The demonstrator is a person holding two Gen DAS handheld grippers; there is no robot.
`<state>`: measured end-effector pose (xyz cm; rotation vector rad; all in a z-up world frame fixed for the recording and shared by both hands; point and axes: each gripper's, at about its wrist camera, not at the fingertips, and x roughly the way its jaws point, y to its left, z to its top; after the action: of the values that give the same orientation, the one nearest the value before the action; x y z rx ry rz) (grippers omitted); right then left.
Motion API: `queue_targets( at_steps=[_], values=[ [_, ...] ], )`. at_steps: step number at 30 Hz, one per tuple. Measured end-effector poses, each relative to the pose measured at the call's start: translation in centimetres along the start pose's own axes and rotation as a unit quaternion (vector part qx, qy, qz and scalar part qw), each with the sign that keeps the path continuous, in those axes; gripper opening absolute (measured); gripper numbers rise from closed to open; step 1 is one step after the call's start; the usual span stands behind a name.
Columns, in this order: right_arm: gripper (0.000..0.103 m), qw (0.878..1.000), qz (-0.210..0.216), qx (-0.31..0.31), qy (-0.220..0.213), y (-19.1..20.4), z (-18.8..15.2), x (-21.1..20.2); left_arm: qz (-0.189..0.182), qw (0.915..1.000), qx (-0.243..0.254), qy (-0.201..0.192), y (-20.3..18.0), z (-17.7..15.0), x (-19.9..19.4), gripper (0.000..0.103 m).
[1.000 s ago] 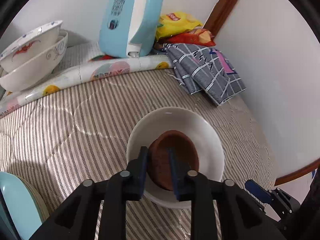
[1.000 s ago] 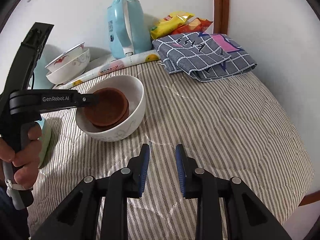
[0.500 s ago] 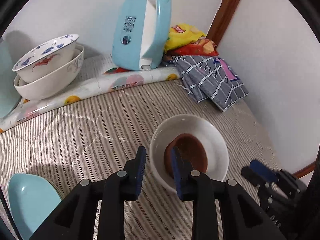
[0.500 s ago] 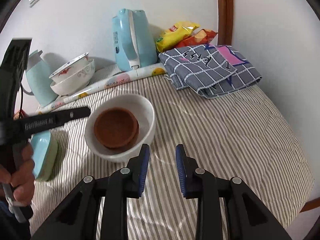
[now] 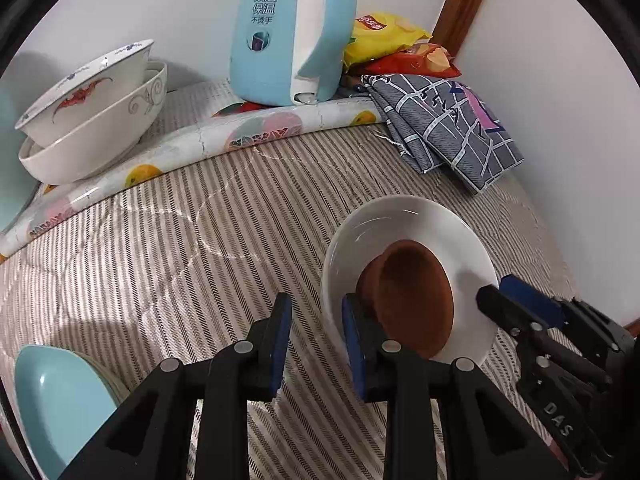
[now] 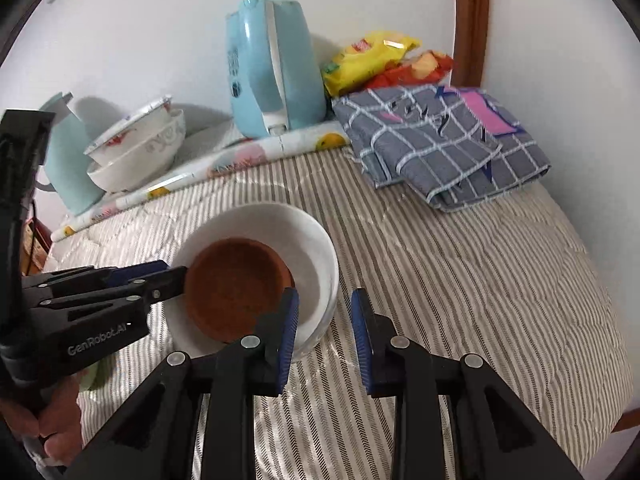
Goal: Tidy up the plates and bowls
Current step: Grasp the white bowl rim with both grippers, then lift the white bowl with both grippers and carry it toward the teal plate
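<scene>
Left tongs (image 5: 314,336) apart, nothing between the pads, right tongs (image 6: 326,334) likewise parted and empty – brown bowl (image 6: 236,288) nested in white bowl (image 6: 316,240) on the striped cloth (image 6: 460,280), between both tongs, just ahead of their tips.

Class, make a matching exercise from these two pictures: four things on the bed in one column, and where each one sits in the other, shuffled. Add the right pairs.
Things
1. brown bowl
2. kettle
3. checked cloth
4. red-patterned bowl

Places
A. on the fruit-print mat
B. stacked in another white bowl by the wall
C. inside the plain white bowl
D. in front of the snack bags

Pairs: 1-C, 2-A, 3-D, 4-B
</scene>
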<state>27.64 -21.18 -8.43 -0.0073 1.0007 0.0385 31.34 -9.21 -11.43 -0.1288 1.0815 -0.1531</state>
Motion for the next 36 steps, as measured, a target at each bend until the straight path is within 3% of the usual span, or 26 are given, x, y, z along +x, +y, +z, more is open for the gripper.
queue_targets(
  at_steps=[6, 12, 15, 22, 24, 36],
  values=[
    [0.027, 1.0, 0.0, 0.002, 0.015, 0.1, -0.3, 1.5, -0.005, 0.9999, -0.011, 0.009, 0.4, -0.1, 1.0, 0.037],
    [0.026, 1.0, -0.027, -0.005, 0.009, 0.6, 0.2, 1.9, -0.021, 0.9997, -0.01, 0.004, 0.6, -0.2, 1.7, 0.038],
    [0.025, 0.999, -0.037, -0.006, 0.028, 0.4, 0.5, 2.6, -0.024, 0.9997, 0.0, -0.001, 0.3, -0.2, 2.0, 0.038],
    [0.023, 0.999, -0.032, 0.005, 0.034, 0.2, 0.7, 3.5, -0.032, 0.9995, 0.005, -0.008, -0.3, -0.3, 1.8, 0.023],
    [0.015, 0.999, -0.016, 0.013, 0.033, 0.2, 0.6, 3.5, -0.035, 0.9993, 0.007, -0.011, -0.4, -0.2, 1.7, 0.019],
    [0.011, 1.0, -0.012, 0.022, 0.015, 0.2, 0.0, 3.0, -0.031, 0.9993, 0.006, -0.019, -0.3, -0.4, 1.1, 0.014]
  ],
)
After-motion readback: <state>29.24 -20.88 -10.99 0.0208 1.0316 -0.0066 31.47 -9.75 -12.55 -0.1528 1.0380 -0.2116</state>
